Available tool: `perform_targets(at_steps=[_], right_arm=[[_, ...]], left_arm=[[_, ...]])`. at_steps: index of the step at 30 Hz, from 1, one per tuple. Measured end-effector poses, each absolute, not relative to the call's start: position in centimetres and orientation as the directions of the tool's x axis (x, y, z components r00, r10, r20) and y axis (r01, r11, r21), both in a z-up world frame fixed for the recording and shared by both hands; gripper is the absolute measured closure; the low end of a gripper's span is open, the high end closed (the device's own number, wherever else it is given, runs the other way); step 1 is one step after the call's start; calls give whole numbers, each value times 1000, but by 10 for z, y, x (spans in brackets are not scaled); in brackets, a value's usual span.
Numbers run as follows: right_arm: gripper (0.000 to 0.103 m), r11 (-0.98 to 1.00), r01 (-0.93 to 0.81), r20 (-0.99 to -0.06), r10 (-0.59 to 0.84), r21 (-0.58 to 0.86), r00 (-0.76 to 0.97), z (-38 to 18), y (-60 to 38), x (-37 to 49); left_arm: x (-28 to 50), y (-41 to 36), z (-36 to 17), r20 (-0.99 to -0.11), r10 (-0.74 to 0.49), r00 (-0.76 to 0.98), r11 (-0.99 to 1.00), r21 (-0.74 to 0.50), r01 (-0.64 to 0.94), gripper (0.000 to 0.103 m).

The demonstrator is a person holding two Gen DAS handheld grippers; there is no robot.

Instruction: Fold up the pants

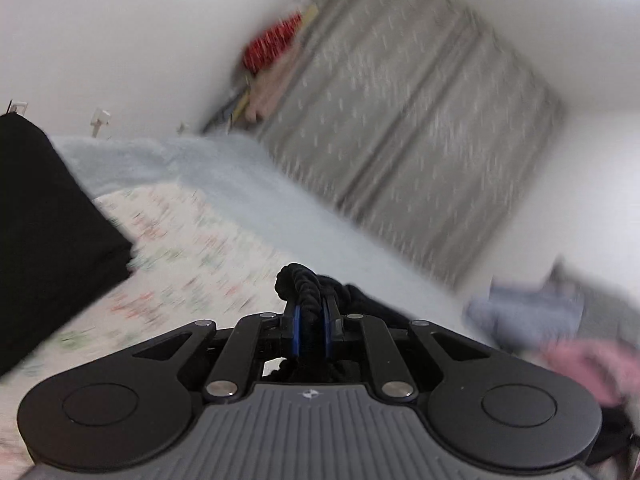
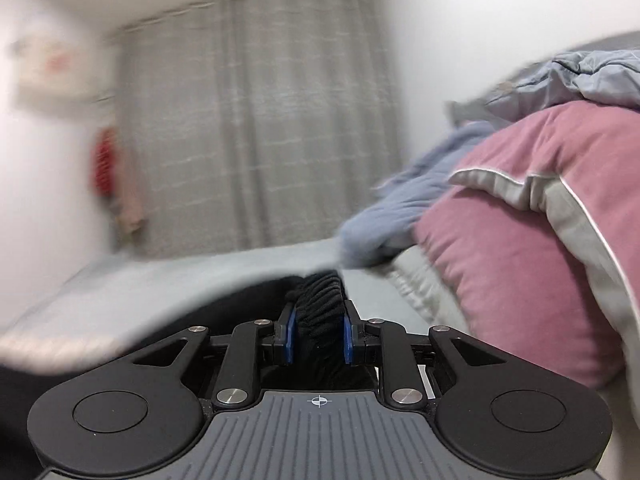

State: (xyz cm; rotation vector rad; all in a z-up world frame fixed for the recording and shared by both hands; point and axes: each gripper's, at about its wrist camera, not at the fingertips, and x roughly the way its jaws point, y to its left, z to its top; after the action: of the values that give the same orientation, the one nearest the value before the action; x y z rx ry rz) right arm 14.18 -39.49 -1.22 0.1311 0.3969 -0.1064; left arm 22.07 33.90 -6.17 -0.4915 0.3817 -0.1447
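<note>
The black pants (image 1: 304, 286) are bunched between the blue pads of my left gripper (image 1: 311, 330), which is shut on them above the bed. My right gripper (image 2: 319, 334) is shut on a thick ribbed band of the same black pants (image 2: 320, 300). More black cloth hangs down to the left below it (image 2: 248, 300). A flat black piece of cloth (image 1: 44, 232) lies on the patterned sheet at the left of the left wrist view; I cannot tell whether it belongs to the pants. Both views are blurred by motion.
A bed with a pale blue blanket (image 1: 224, 168) and a patterned sheet (image 1: 176, 264) lies below. A pink and grey pillow (image 2: 532, 232) and blue-grey bedding (image 2: 400, 208) are piled at the right. Grey curtains (image 2: 256, 128) hang on the far wall.
</note>
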Motion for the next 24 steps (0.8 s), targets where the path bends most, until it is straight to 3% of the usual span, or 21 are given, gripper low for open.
perform_targets(at_steps=[4, 7, 11, 17, 24], right_arm=[[80, 972, 177, -601, -51, 152, 798, -89, -429, 78], [75, 955, 206, -636, -24, 214, 772, -114, -438, 42], [41, 930, 275, -637, -59, 245, 768, -105, -446, 23], [39, 929, 309, -664, -101, 204, 741, -84, -441, 30], [37, 889, 369, -674, -100, 270, 732, -78, -431, 63]], left_arm=[[193, 336, -80, -496, -243, 833, 947, -308, 92, 81], [174, 338, -80, -559, -265, 785, 952, -282, 121, 79], [160, 366, -82, -602, -289, 744, 928, -368, 63, 60], [137, 410, -68, -489, -316, 813, 758, -646, -94, 39], [145, 362, -70, -589, -353, 727, 731, -659, -179, 11]])
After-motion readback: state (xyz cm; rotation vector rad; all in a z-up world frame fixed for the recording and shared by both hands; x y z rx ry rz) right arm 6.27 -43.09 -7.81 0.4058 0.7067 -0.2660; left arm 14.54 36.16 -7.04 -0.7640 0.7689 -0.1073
